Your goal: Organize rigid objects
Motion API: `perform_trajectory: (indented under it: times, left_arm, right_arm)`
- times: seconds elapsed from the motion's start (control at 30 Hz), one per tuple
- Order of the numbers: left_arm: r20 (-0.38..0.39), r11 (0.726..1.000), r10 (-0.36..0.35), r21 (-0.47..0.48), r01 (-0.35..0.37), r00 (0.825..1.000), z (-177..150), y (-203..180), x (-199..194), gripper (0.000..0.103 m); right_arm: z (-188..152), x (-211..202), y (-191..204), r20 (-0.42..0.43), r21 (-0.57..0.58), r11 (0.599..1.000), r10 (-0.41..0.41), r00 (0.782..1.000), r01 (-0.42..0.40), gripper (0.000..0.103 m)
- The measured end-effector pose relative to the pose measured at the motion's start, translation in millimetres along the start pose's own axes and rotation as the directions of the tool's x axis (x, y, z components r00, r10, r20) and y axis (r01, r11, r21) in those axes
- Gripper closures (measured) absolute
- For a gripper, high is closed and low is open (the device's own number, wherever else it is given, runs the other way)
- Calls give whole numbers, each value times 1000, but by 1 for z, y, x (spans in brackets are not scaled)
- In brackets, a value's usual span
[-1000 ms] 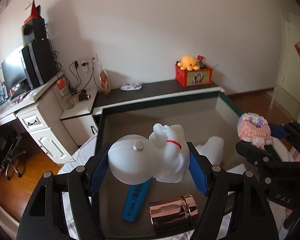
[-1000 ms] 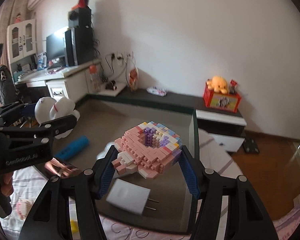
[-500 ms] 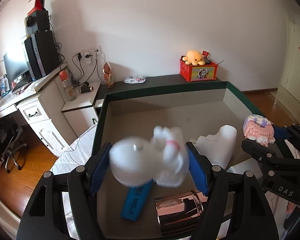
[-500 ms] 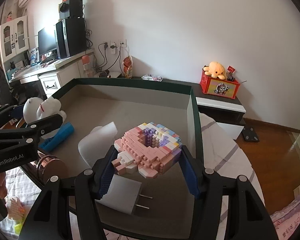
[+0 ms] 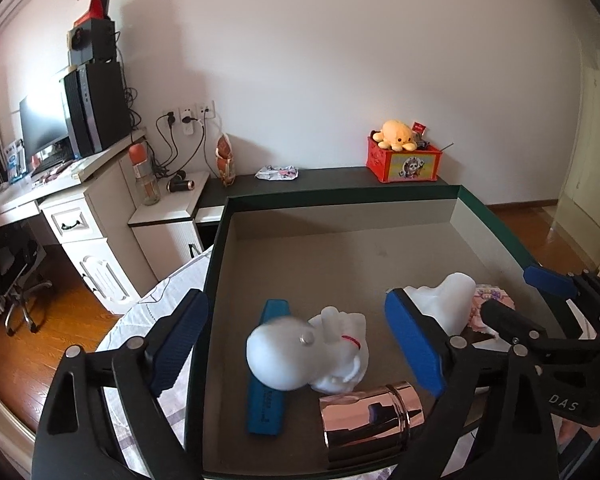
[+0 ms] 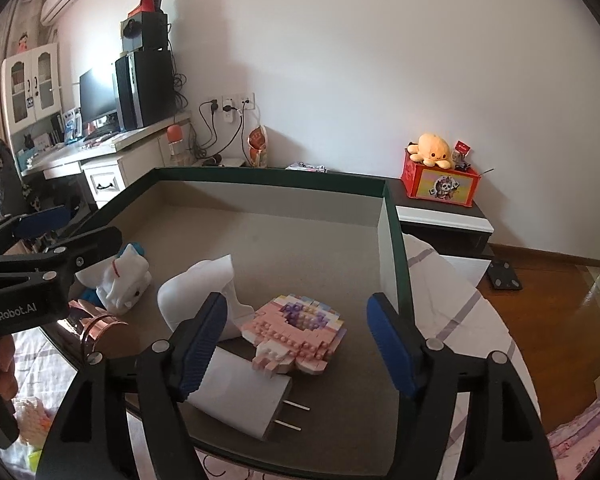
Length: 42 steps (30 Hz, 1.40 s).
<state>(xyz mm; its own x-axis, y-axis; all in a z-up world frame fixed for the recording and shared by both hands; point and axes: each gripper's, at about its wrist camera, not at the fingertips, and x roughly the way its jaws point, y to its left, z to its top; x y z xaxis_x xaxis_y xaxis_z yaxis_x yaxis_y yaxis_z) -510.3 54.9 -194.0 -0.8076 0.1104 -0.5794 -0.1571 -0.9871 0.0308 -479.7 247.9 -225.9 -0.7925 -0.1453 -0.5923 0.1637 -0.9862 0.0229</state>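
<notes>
Both views are fisheye, each mounted behind its own tongs and angled down, at close range, into the green-rimmed box. The left wrist view faces in from the box's near left corner. The right wrist view faces in from the near right side. Shared: the box interior, the white back wall, the red toy box, and each other's tongs at frame edge.
</notes>
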Motion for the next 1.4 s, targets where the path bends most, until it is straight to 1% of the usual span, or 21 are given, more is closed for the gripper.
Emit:
perform_trajectory:
  times: [0.07,0.13,0.2,0.23,0.3,0.37,0.47,0.57,0.6,0.67,0.7,0.83,0.87,0.97,1.13,1.27,1.4]
  left_arm:
    - [6,1000,-2,-11,2,1000,0,3,-1,8]
    - [19,1000,8,-12,-8,1000,0,4,-5,8]
    - [49,1000,26,-14,-25,998,1,5,-15,8]
    - [55,999,36,-21,-35,998,1,7,-21,7]
    - [62,999,38,-33,-36,997,0,10,-37,5]
    - [91,999,42,-33,-39,995,-2,13,-60,3]
    - [139,997,79,-14,-78,987,-5,14,-97,1]
    - [177,996,89,-16,-87,980,-11,17,-136,0]
    - [195,996,90,-22,-87,977,-13,18,-149,0]
    - [216,997,77,-29,-72,973,-19,18,-175,0]
    - [228,997,75,-31,-69,971,-23,18,-189,0]
    - [278,995,96,-44,-87,956,-40,17,-238,0]
    - [294,995,99,-46,-89,951,-46,16,-253,0]
    - [316,994,106,-52,-94,943,-58,15,-284,0]
    - [350,994,111,-49,-100,930,-77,13,-327,0]
    - [383,994,107,-39,-100,918,-90,11,-359,0]
    - [396,994,108,-30,-105,912,-98,8,-375,0]
  right_arm:
    - [0,-2,-1,9,7,1000,5,1000,-5,27]
    - [1,-5,-2,27,12,1000,3,1000,-4,24]
    - [2,-11,-3,56,18,999,32,998,-33,24]
    - [3,-16,-3,71,24,999,19,997,-20,24]
    - [7,-27,-1,87,17,1000,20,996,-21,24]
    - [7,-48,1,132,19,1000,20,991,-23,23]
    - [7,-77,10,164,7,1000,17,986,-19,20]
    - [5,-112,19,192,-8,1000,11,981,-10,16]
    - [3,-126,23,211,-14,1000,5,977,-2,14]
    - [-1,-150,28,235,-16,1000,-10,972,14,1]
    - [-4,-162,31,255,-18,1000,-15,967,20,0]
    - [-18,-213,44,300,-36,999,-28,954,40,0]
    - [-21,-221,46,305,-35,999,-27,952,40,0]
    - [-32,-249,54,321,-29,999,-21,947,32,0]
    - [-52,-288,63,339,-7,1000,-24,941,28,0]
    - [-65,-311,69,341,-6,1000,-22,940,25,0]
    - [-74,-327,74,343,-9,999,-32,939,37,0]
